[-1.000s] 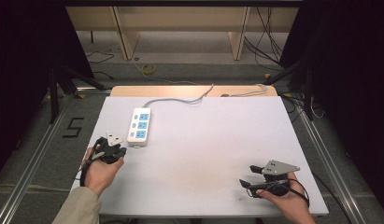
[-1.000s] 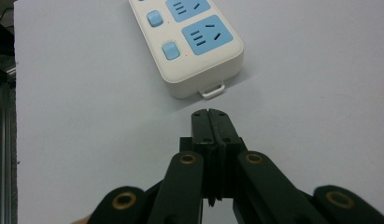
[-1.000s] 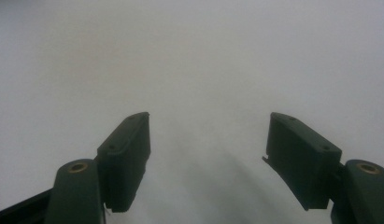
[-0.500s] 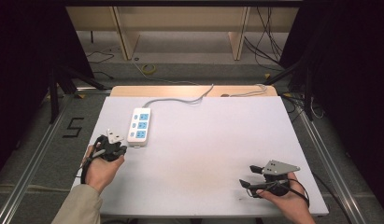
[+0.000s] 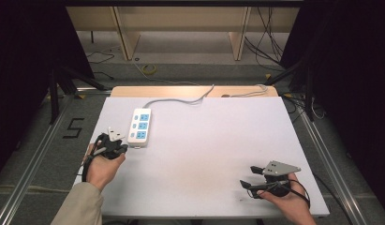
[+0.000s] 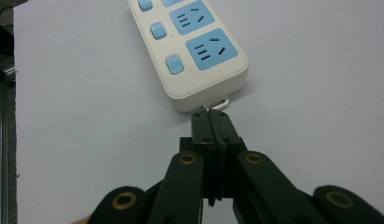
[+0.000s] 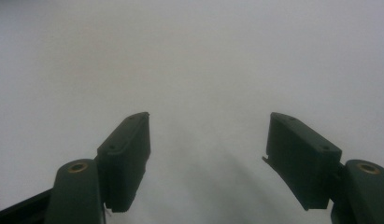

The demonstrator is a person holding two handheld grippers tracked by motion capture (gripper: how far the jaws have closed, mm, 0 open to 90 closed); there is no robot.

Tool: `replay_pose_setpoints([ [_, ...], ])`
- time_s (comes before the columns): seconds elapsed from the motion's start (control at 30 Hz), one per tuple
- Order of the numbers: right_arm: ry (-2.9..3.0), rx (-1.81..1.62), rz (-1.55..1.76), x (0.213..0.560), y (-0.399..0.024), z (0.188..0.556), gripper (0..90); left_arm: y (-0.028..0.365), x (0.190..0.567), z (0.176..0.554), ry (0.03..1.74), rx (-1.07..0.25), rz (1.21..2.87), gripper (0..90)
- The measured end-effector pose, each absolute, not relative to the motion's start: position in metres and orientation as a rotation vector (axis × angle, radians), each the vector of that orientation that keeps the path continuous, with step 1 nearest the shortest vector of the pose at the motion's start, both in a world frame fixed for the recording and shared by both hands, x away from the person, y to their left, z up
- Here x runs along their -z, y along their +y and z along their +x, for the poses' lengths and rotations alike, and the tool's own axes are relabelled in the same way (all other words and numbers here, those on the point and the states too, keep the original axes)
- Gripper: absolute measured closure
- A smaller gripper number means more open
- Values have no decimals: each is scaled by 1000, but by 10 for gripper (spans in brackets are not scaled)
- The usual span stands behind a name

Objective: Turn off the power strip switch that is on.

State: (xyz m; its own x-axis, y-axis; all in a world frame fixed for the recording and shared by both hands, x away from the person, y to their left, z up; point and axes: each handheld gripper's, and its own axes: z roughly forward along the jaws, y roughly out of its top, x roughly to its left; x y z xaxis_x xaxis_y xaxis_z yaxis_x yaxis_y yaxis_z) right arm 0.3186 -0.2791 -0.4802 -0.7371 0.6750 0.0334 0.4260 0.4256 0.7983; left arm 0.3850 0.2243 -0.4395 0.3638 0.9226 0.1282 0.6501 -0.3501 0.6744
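A glossy white power strip [image 5: 140, 127] with blue sockets lies at the matte white table's [image 5: 213, 140] left. The left gripper [image 6: 212, 117], jaws pressed together, pinches the thin loop [image 6: 217, 102] at its rounded end. The right gripper [image 5: 252, 177] rests near-right, jaws spread.

— On the tabletop [image 5: 204, 140]?
— White power strip [image 5: 139, 126], flat, face up, toward the left side, long axis running front to back. Three blue sockets, each paired with a blue switch.
— Cord?
— Grey cable [image 5: 181, 100], leaving the far end, curving off toward the back edge.
— Near end?
— Small white loop [image 6: 217, 103] there, touching the shut tongs [image 6: 211, 122] of the left hand.
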Motion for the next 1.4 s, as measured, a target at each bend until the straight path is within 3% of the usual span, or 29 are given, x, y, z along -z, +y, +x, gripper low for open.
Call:
replay_pose_setpoints([
  [1.4,2391,-1217,952,480,-279,319,315,225,435,404,1387,-713,2105,899],
])
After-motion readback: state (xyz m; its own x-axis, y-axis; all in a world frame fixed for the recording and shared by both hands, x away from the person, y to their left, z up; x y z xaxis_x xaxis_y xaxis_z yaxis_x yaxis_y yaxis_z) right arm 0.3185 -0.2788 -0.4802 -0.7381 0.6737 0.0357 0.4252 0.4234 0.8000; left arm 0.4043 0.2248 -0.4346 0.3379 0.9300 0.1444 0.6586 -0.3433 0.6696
